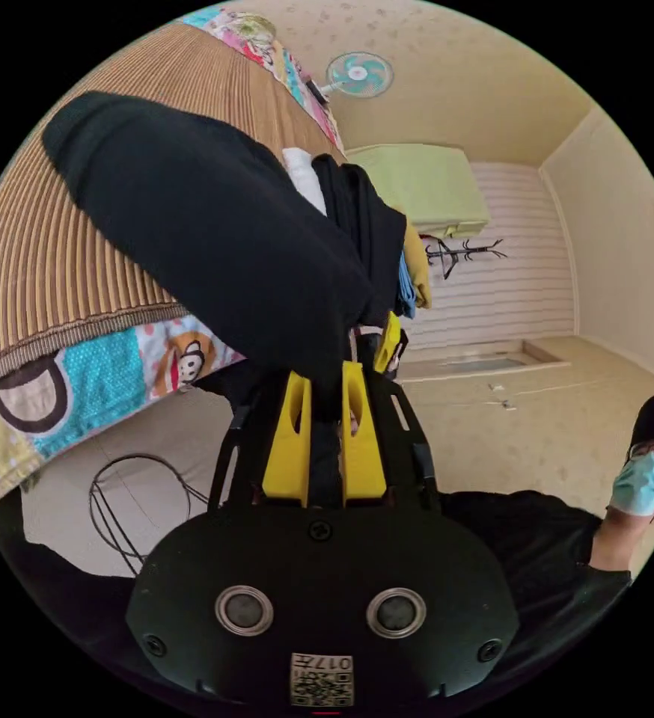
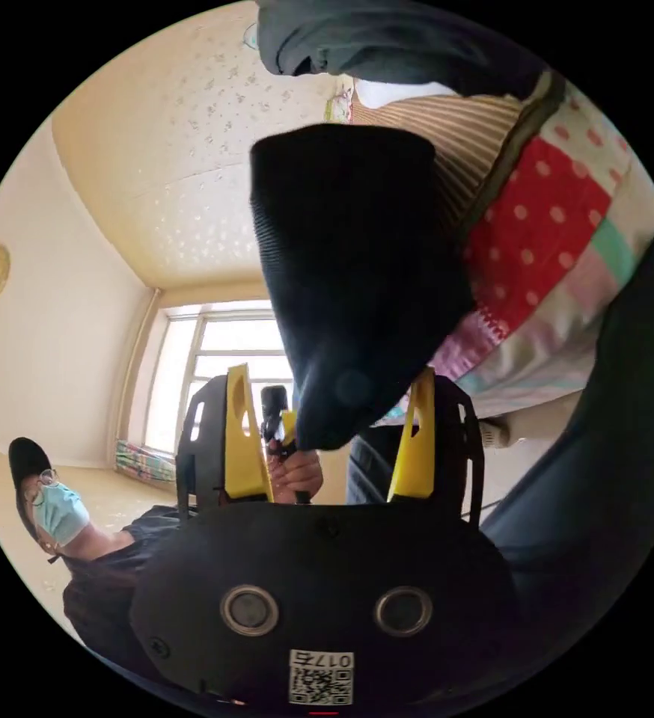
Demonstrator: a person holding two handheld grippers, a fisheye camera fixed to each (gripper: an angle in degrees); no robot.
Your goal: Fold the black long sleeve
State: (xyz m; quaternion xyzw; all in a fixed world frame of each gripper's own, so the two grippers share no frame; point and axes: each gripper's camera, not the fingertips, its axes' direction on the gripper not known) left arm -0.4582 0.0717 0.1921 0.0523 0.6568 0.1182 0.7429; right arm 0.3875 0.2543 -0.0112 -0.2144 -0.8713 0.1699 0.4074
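Observation:
The black long sleeve (image 1: 215,232) stretches up and to the left from my left gripper (image 1: 325,374), over a brown ribbed mat (image 1: 80,262). The left gripper's yellow jaws stand close together, pressing on the black cloth between them. In the right gripper view, a ribbed cuff end of the black long sleeve (image 2: 357,269) hangs down between the wide-apart jaws of my right gripper (image 2: 332,374), which is open. A hand (image 2: 297,471) holding the other gripper shows behind the cloth. A yellow part of the other gripper (image 1: 389,340) shows past the sleeve.
A patchwork quilt (image 1: 95,381) edges the mat, with a pile of clothes (image 1: 364,217) on it. Cables (image 1: 125,493) lie on the floor. A fan (image 1: 358,73), a green cabinet (image 1: 424,187) and a window (image 2: 215,359) line the walls. A person (image 2: 50,501) is behind the grippers.

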